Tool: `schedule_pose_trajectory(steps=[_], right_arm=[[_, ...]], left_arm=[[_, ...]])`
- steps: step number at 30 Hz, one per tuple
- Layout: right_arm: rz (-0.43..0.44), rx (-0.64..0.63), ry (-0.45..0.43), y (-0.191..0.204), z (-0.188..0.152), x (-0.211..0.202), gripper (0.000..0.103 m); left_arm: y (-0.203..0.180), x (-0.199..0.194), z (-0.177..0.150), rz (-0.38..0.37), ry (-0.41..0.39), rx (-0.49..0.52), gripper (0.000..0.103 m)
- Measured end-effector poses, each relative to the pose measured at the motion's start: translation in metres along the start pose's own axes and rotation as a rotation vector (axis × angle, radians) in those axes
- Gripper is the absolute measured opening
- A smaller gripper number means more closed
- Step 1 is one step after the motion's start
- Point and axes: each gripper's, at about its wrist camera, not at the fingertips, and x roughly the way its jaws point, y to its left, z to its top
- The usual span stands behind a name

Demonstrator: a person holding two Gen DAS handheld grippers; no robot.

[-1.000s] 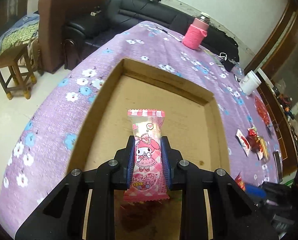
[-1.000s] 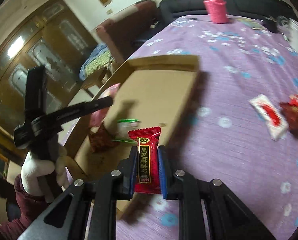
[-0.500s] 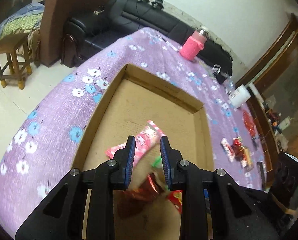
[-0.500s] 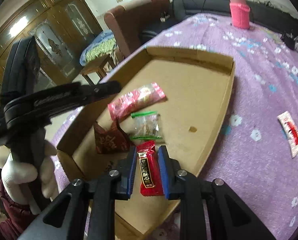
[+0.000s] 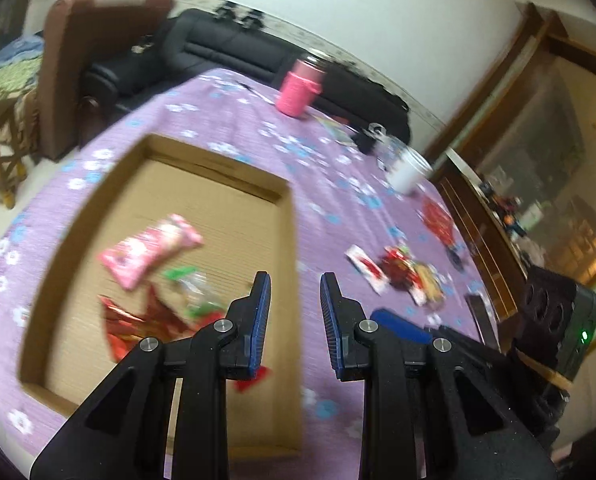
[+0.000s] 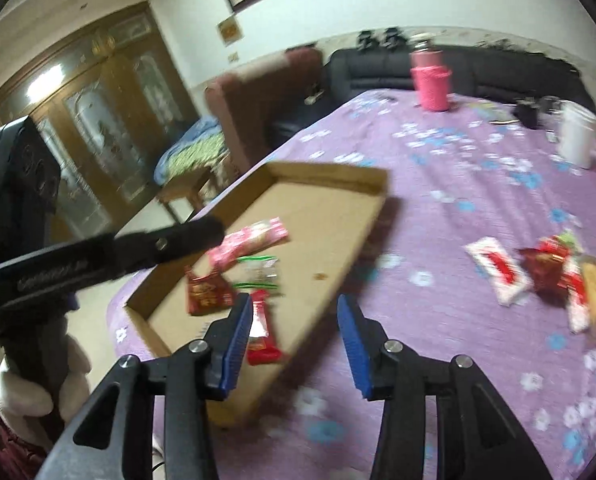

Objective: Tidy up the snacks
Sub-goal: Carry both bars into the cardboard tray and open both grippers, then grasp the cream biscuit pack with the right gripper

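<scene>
A shallow cardboard box (image 5: 282,192) (image 6: 362,236) lies on the purple flowered tablecloth. In it are a pink My Melody packet (image 5: 150,252) (image 6: 250,240), a clear green-edged packet (image 5: 194,284) (image 6: 258,272), a dark red packet (image 5: 138,320) (image 6: 208,294) and a red bar packet (image 6: 262,332). My left gripper (image 5: 294,308) is open and empty above the box's right wall. My right gripper (image 6: 294,328) is open and empty over the box's near right edge. Loose snacks (image 5: 398,272) (image 6: 546,268) lie on the cloth to the right.
A pink bottle (image 5: 298,88) (image 6: 432,80) and a white cup (image 5: 408,170) (image 6: 576,138) stand at the table's far side. A black sofa (image 5: 234,52) and a brown armchair (image 5: 78,52) are behind. The left gripper's body (image 6: 98,256) crosses the right wrist view.
Both grippers let go of their packets. The pink packet and the red bar now lie in the box. Both grippers have opened and swung to the right.
</scene>
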Motion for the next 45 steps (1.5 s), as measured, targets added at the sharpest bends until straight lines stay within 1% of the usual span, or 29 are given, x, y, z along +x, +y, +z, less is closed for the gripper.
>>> schedule_pose_trajectory(steps=[2, 4, 5, 8, 10, 13, 15, 17, 20, 24, 27, 30, 32, 34, 35, 36, 39, 42, 45], right_arm=[[-0.055, 0.018, -0.055, -0.017, -0.005, -0.016, 0.049], [-0.124, 0.047, -0.124, -0.038, -0.012, -0.034, 0.063], [-0.150, 0.072, -0.138, -0.049, -0.013, -0.041, 0.065], [-0.188, 0.191, -0.143, -0.095, -0.019, -0.065, 0.065], [-0.237, 0.265, -0.156, -0.126, -0.028, -0.084, 0.065], [-0.319, 0.343, -0.163, -0.166, -0.042, -0.112, 0.065], [-0.355, 0.387, -0.158, -0.187, -0.050, -0.123, 0.065], [-0.373, 0.421, -0.152, -0.204, -0.053, -0.130, 0.065], [-0.366, 0.443, -0.133, -0.218, -0.048, -0.126, 0.065], [-0.354, 0.372, -0.109, -0.221, -0.030, -0.103, 0.065], [-0.358, 0.328, -0.082, -0.223, -0.009, -0.076, 0.065], [-0.381, 0.302, -0.050, -0.228, 0.002, -0.051, 0.064], [-0.390, 0.290, -0.024, -0.232, 0.004, -0.037, 0.062], [-0.399, 0.285, -0.002, -0.235, 0.003, -0.027, 0.053], [-0.416, 0.268, -0.018, -0.234, 0.004, -0.027, 0.049], [-0.415, 0.261, -0.012, -0.234, 0.003, -0.026, 0.037], [-0.372, 0.271, -0.021, -0.237, 0.002, -0.029, 0.036], [-0.346, 0.269, -0.038, -0.237, -0.001, -0.032, 0.036], [-0.268, 0.306, -0.040, -0.240, -0.004, -0.033, 0.036]], left_arm=[[-0.017, 0.006, -0.006, -0.021, 0.024, 0.030, 0.024], [-0.029, 0.011, -0.010, -0.033, 0.045, 0.048, 0.024], [-0.035, 0.014, -0.013, -0.038, 0.058, 0.055, 0.024], [-0.050, 0.020, -0.020, -0.059, 0.083, 0.074, 0.024], [-0.056, 0.025, -0.024, -0.068, 0.101, 0.087, 0.024], [-0.065, 0.039, -0.031, -0.083, 0.140, 0.099, 0.024], [-0.071, 0.049, -0.036, -0.097, 0.173, 0.107, 0.024], [-0.075, 0.055, -0.041, -0.106, 0.197, 0.117, 0.024], [-0.081, 0.062, -0.047, -0.109, 0.220, 0.135, 0.024], [-0.084, 0.068, -0.051, -0.101, 0.239, 0.143, 0.024], [-0.084, 0.070, -0.053, -0.093, 0.247, 0.142, 0.024], [-0.083, 0.072, -0.052, -0.084, 0.252, 0.141, 0.024], [-0.083, 0.074, -0.051, -0.079, 0.256, 0.142, 0.024], [-0.084, 0.078, -0.049, -0.081, 0.259, 0.145, 0.024], [-0.085, 0.080, -0.048, -0.078, 0.259, 0.148, 0.024], [-0.087, 0.083, -0.047, -0.070, 0.260, 0.154, 0.024], [-0.091, 0.095, -0.045, -0.054, 0.277, 0.164, 0.024], [-0.096, 0.108, -0.044, -0.041, 0.299, 0.173, 0.024], [-0.102, 0.120, -0.039, -0.040, 0.310, 0.172, 0.024]])
